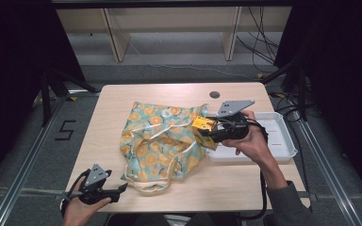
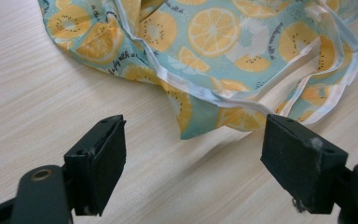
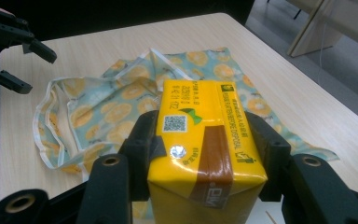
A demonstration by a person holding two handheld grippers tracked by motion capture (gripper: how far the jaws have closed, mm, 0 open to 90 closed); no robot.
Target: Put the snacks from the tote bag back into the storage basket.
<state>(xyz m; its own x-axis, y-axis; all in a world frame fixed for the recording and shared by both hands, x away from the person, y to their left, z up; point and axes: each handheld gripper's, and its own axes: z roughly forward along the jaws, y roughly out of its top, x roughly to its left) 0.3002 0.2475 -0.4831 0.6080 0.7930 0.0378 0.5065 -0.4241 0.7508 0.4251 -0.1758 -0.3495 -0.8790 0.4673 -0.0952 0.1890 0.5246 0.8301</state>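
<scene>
R gripper (image 3: 205, 154): pinching yellow carton (image 3: 200, 140); QR label seen in its view.
L gripper (image 2: 193, 168): spread, bag (image 2: 223, 51) hem at 12.
Table (image 1: 122, 94): bare at 9.

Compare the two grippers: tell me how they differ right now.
The right gripper is shut on the yellow carton; the left gripper stands open with nothing between its jaws. The right gripper is over the fruit-print bag; the left gripper sits near the table's front edge. Both have black jaws.
</scene>
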